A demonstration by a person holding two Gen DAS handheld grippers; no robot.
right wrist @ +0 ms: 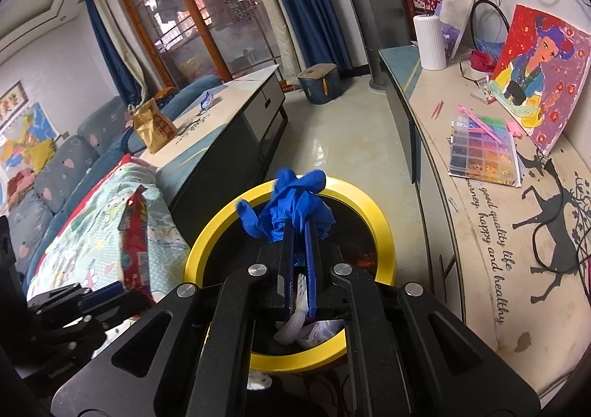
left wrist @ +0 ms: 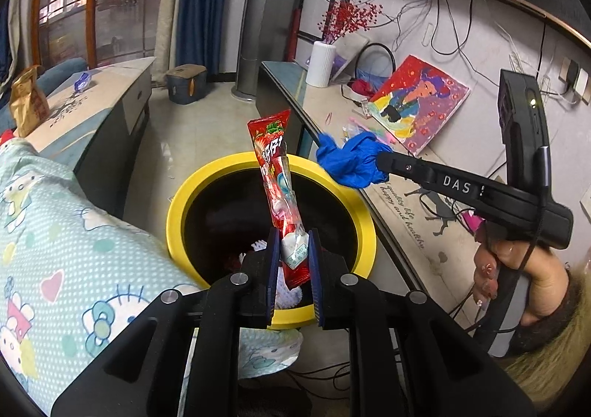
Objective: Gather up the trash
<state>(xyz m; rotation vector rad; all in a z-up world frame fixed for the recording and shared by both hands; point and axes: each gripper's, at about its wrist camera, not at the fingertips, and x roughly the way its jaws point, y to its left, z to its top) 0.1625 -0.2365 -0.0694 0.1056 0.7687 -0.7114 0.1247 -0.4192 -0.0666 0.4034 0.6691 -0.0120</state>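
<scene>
My left gripper (left wrist: 293, 250) is shut on a red strawberry snack wrapper (left wrist: 275, 173), held upright over the yellow-rimmed trash bin (left wrist: 177, 202). My right gripper (right wrist: 300, 228) is shut on a crumpled blue glove (right wrist: 291, 201), held above the same bin (right wrist: 384, 228). In the left wrist view the right gripper (left wrist: 380, 160) holds the blue glove (left wrist: 351, 158) over the bin's far right rim. In the right wrist view the left gripper (right wrist: 110, 291) and the wrapper (right wrist: 135, 236) show at lower left. White and red trash lies inside the bin.
A patterned blanket (left wrist: 55, 225) lies left of the bin. A coffee table (right wrist: 221, 110) carries a brown paper bag (right wrist: 153, 125) and a small blue wrapper (right wrist: 206, 99). The side cabinet (right wrist: 480, 232) on the right holds a painting (right wrist: 535, 73), bead box, white vase and cables.
</scene>
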